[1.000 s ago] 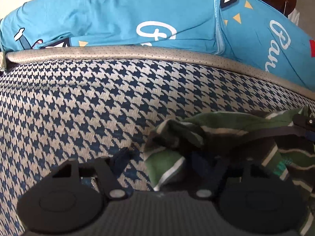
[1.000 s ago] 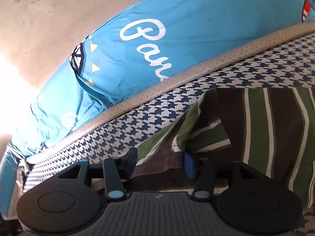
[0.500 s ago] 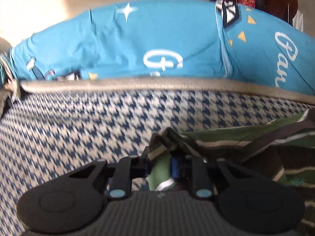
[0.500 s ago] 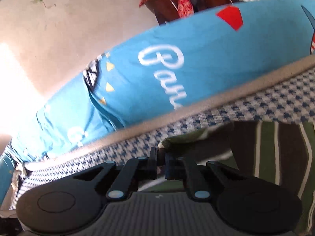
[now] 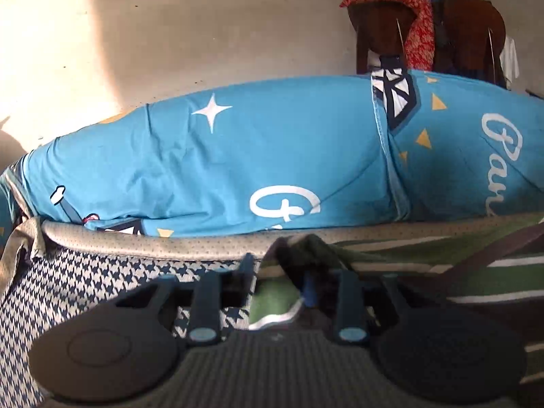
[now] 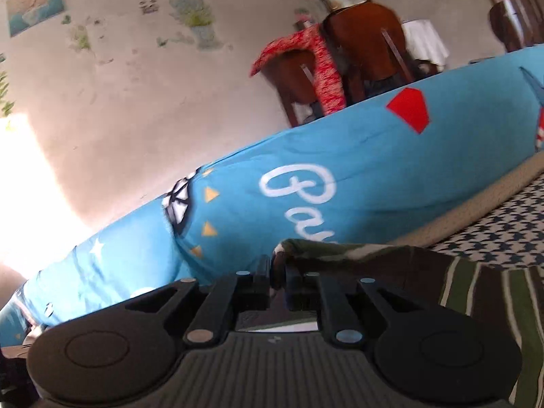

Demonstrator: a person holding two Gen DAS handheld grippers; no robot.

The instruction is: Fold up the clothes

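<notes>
A green, brown and white striped garment (image 5: 442,272) lies on the houndstooth bed cover (image 5: 85,289). In the left wrist view my left gripper (image 5: 277,278) has its jaws opening. A bunched corner of the garment stands between them and leans on the right finger (image 5: 307,292), away from the left finger. In the right wrist view my right gripper (image 6: 278,273) pinches a raised fold of the same striped garment (image 6: 493,292). Its jaws are starting to open, with the cloth still pressed between the pads.
A long blue printed bolster (image 5: 238,163) runs along the far side of the bed behind a grey piped edge (image 5: 170,248). Beyond it are a pale wall (image 6: 136,85) and wooden chairs draped with red cloth (image 6: 319,68).
Both grippers closed on the garment's edge, then rose and tipped up, bringing the wall and chairs into view. The left jaws have since spread again; the right jaws stay nearly together on the cloth.
</notes>
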